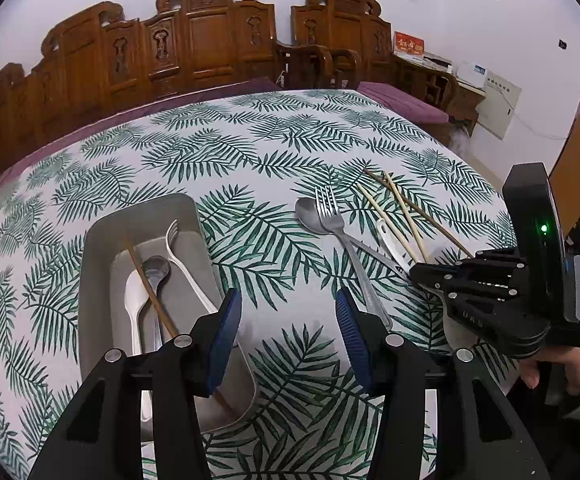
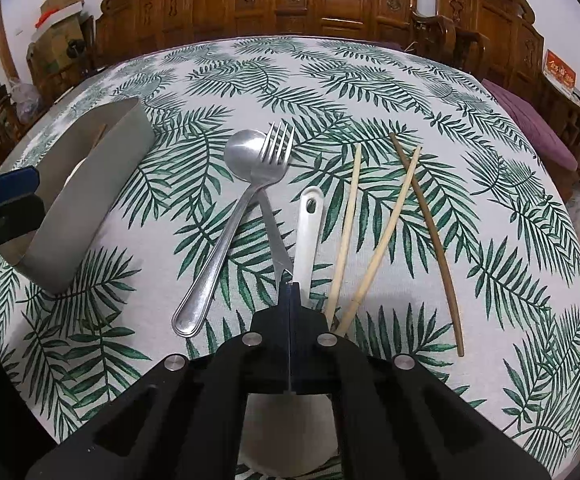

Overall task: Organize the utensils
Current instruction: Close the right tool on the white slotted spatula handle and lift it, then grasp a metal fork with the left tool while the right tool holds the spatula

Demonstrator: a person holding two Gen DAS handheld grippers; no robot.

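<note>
Sorting part done: white spoon (image 1: 134,304), white fork (image 1: 182,256), metal spoon (image 1: 156,270), brown chopstick (image 1: 150,292) already laid in grey tray (image 1: 94,280).

Left gripper (image 1: 288,336) held wide open, empty, beside tray.

Right gripper (image 2: 290,292) pressed fully closed at white spoon handle (image 2: 307,236); whether anything is pinched cannot be told.

Steel fork (image 2: 226,236), steel spoon (image 2: 246,156), pale chopsticks (image 2: 347,232), dark chopstick (image 2: 429,232) left on tablecloth (image 2: 369,80).

Next move judged: lift, carry across to tray.

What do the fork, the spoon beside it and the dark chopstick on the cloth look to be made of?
The fork and spoon look like polished stainless steel: silver-grey with bright reflections. The dark chopstick looks like matte brown wood or bamboo, slightly bowed; which one is unclear. The pale chopsticks beside it look like unfinished light bamboo or wood.
</note>
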